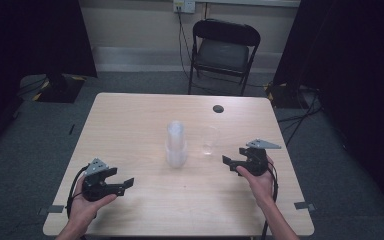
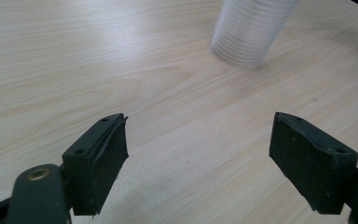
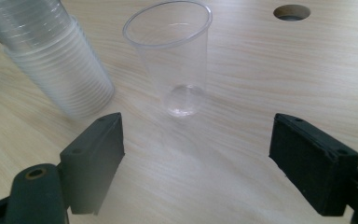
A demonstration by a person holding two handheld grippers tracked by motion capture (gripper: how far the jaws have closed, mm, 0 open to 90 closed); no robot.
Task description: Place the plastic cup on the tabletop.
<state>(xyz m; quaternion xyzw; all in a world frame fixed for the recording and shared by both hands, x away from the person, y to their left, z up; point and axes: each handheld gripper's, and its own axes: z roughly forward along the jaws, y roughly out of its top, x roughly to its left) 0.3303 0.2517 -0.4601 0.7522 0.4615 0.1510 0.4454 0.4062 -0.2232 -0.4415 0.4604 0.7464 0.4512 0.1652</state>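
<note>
In the left gripper view the stack of cups (image 2: 251, 30) is cut off by the top edge, so its upper part is out of sight. In the right gripper view the same stack (image 3: 51, 56) runs off the top left corner, above and left of the single cup (image 3: 175, 60). In the high view that single cup (image 1: 209, 140), right of the stack (image 1: 176, 145), is too faint to make out clearly.
</note>
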